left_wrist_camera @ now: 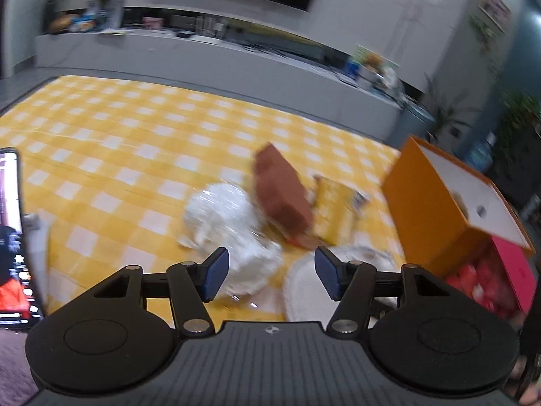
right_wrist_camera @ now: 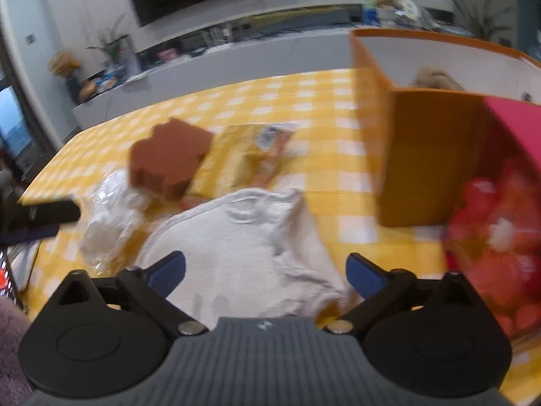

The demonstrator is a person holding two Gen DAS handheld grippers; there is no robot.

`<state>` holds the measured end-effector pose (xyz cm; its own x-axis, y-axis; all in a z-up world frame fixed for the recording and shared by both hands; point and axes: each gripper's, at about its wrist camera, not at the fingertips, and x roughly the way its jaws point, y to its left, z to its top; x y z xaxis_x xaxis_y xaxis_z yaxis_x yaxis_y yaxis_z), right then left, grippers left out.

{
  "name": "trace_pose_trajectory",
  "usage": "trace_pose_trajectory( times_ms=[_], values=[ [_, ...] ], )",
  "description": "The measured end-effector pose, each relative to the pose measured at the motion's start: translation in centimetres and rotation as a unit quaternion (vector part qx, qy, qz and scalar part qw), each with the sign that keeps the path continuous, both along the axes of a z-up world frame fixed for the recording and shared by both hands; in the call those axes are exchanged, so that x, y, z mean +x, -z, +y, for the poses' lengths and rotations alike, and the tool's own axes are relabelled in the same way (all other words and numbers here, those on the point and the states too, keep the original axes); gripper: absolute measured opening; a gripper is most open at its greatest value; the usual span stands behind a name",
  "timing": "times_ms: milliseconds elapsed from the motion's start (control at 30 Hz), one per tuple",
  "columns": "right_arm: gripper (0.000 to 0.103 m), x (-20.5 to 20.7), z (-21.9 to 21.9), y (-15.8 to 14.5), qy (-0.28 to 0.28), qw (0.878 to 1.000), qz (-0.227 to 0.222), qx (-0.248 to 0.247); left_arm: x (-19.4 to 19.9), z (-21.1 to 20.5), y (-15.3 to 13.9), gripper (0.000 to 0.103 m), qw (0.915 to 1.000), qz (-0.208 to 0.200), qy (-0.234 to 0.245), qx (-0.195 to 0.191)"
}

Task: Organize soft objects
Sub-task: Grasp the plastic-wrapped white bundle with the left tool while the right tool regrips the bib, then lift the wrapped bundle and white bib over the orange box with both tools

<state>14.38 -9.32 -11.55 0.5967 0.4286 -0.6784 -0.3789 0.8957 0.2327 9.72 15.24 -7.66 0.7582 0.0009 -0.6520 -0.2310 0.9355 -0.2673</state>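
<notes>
A brown sponge block [left_wrist_camera: 282, 196] [right_wrist_camera: 169, 157] leans on a yellow packet [left_wrist_camera: 333, 208] [right_wrist_camera: 233, 159] on the yellow checked table. A crinkled clear bag with white stuff [left_wrist_camera: 219, 213] [right_wrist_camera: 108, 216] lies left of it. A white towel [right_wrist_camera: 250, 247] [left_wrist_camera: 304, 291] lies nearest. My left gripper [left_wrist_camera: 272, 275] is open and empty above the bag and towel. My right gripper [right_wrist_camera: 267, 270] is open wide and empty over the towel. The left gripper's dark finger shows at the right wrist view's left edge [right_wrist_camera: 44, 215].
An orange box [left_wrist_camera: 449, 203] [right_wrist_camera: 426, 155] stands at the right with a fluffy beige thing inside [right_wrist_camera: 432, 77]. A pink box of red soft items [left_wrist_camera: 487, 280] [right_wrist_camera: 500, 223] sits in front of it. A phone [left_wrist_camera: 13, 237] stands at the left. A cabinet and TV are behind.
</notes>
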Motion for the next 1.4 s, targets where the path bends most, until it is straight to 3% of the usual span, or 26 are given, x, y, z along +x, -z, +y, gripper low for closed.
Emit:
trace_pose_trajectory(
  times_ms=[67,233,433,533,700,800,867,967,1067,1267,1400],
  values=[
    [0.1,-0.1,1.0,0.5,-0.021,1.0,0.002,-0.019,0.7,0.3,-0.1,0.077,0.9998,0.007,-0.011,0.012],
    [0.098,-0.4,1.9,1.4,-0.04,0.997,-0.014,-0.058,3.9,1.4,1.1,0.077,0.9972,0.06,-0.032,0.031],
    [0.085,-1.3,2.0,2.0,-0.054,0.994,-0.048,-0.087,5.4,2.0,3.3,0.077,0.9946,0.097,-0.037,0.0],
    [0.067,-1.5,1.7,1.8,-0.05,0.993,-0.057,-0.088,5.6,1.8,3.7,0.077,0.9943,0.101,-0.036,0.002],
    [0.023,-1.9,1.9,1.4,-0.065,0.991,-0.067,-0.092,6.2,1.5,4.4,0.077,0.992,0.123,-0.027,0.0],
    [0.016,-2.7,2.6,1.3,-0.08,0.988,-0.08,-0.106,6.5,1.3,4.9,0.076,0.9907,0.134,-0.022,0.0],
    [0.011,-3.0,2.5,1.1,-0.081,0.988,-0.084,-0.106,6.4,1.4,4.9,0.065,0.9908,0.133,-0.022,-0.003],
    [0.01,-2.9,1.8,0.4,-0.071,0.99,-0.08,-0.097,6.2,1.3,4.7,0.051,0.9918,0.127,-0.017,-0.001],
    [0.01,-2.7,1.0,0.0,-0.057,0.991,-0.077,-0.095,5.9,1.1,4.2,0.046,0.9935,0.113,-0.01,-0.002],
    [0.01,-2.5,-0.9,-0.6,-0.034,0.992,-0.071,-0.096,2.9,0.5,1.7,0.045,0.9986,0.052,-0.007,-0.008],
    [0.012,-2.4,-1.5,-0.6,-0.024,0.993,-0.058,-0.097,1.0,-1.0,0.7,0.045,0.9983,0.038,0.021,-0.039]
  ],
)
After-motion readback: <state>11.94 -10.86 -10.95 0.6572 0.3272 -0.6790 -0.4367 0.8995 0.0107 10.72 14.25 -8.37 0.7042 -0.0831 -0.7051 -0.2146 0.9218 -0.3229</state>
